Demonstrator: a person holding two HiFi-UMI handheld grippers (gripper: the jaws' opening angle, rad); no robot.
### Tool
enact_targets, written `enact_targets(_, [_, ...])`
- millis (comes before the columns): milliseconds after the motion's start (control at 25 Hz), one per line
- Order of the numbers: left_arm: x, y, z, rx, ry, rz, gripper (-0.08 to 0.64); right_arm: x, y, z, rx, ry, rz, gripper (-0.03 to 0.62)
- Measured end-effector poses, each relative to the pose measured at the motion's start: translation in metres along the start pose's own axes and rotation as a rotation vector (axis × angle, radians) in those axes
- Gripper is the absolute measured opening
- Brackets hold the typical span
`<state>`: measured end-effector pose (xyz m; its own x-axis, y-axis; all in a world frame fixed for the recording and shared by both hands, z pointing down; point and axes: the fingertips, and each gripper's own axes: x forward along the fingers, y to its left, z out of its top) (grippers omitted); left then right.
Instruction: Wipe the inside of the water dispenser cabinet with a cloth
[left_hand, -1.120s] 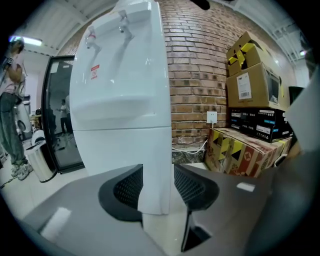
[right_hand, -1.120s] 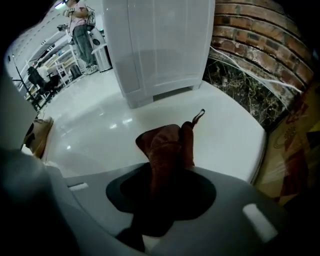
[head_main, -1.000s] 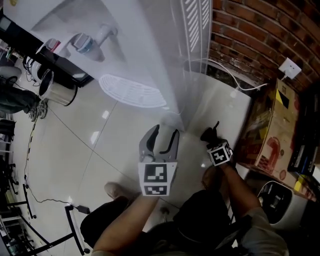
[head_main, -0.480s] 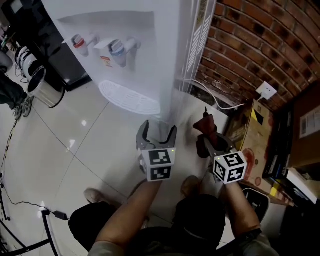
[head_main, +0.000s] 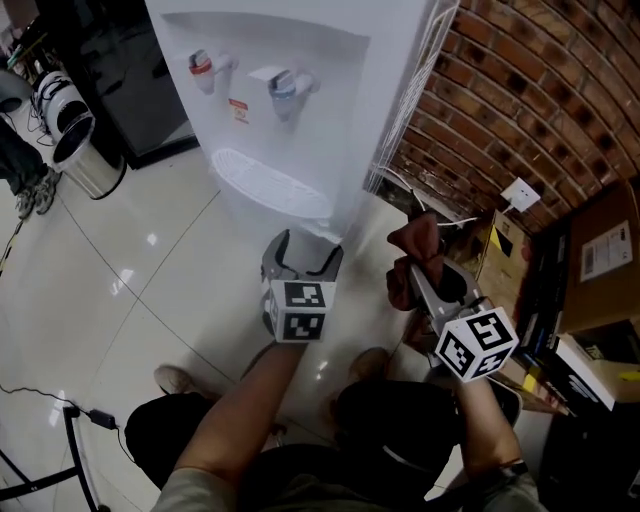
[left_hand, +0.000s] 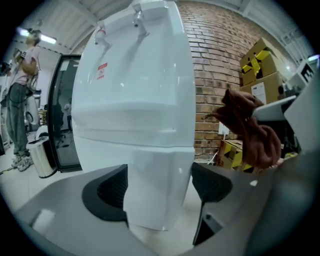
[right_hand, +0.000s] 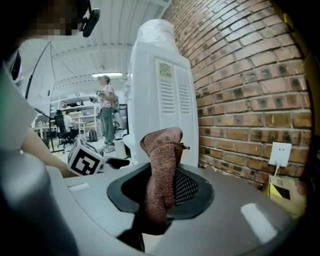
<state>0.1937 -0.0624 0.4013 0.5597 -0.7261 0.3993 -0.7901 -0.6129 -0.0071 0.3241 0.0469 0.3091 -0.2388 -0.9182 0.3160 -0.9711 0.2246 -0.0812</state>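
Cloth (right_hand: 161, 160) pinched upright between right gripper (right_hand: 162, 189) fingers | left gripper (left_hand: 160, 186) fingers just opening wide, empty

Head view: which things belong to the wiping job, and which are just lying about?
Job: dispenser, cloth in right claw, left claw (jaws just been opening, empty).
Lying about: bin, boxes, socket, floor cable.

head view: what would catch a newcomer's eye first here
The tall white water dispenser fills the top middle, against a red brick wall at the right. Just below it, the right gripper is shut on a reddish-brown cloth, while the left gripper, whose jaws have just been opening, stands empty facing the dispenser's base.
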Motion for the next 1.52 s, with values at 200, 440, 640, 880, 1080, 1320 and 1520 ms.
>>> enact_targets(200, [-0.032,0.013,-0.016,0.012,0.020,-0.010,0.407,-0.006,0.036,0.034,-0.052,-0.036,0.062,0.120])
enact_targets(440, [-0.082,0.037,-0.035,0.032,0.043,0.020,0.370,0.008,0.082,0.046,-0.095,-0.034,0.163,0.120])
enact_targets(640, [-0.120,0.065,-0.052,0.030,0.086,0.018,0.289,0.030,0.135,0.062,-0.115,-0.066,0.277,0.121])
enact_targets(880, [-0.148,0.072,-0.047,-0.023,0.048,-0.125,0.241,0.061,0.179,0.092,-0.167,-0.113,0.365,0.121])
enact_targets(1080, [-0.133,0.068,-0.038,-0.045,0.048,-0.117,0.282,0.082,0.208,0.122,-0.204,-0.135,0.416,0.121])
enact_targets(1320, [-0.118,0.068,-0.067,-0.022,0.144,-0.104,0.311,0.092,0.226,0.145,-0.247,-0.141,0.402,0.121])
enact_targets(1520, [-0.133,0.092,-0.072,0.012,0.154,-0.112,0.305,0.098,0.245,0.139,-0.261,-0.113,0.403,0.121])
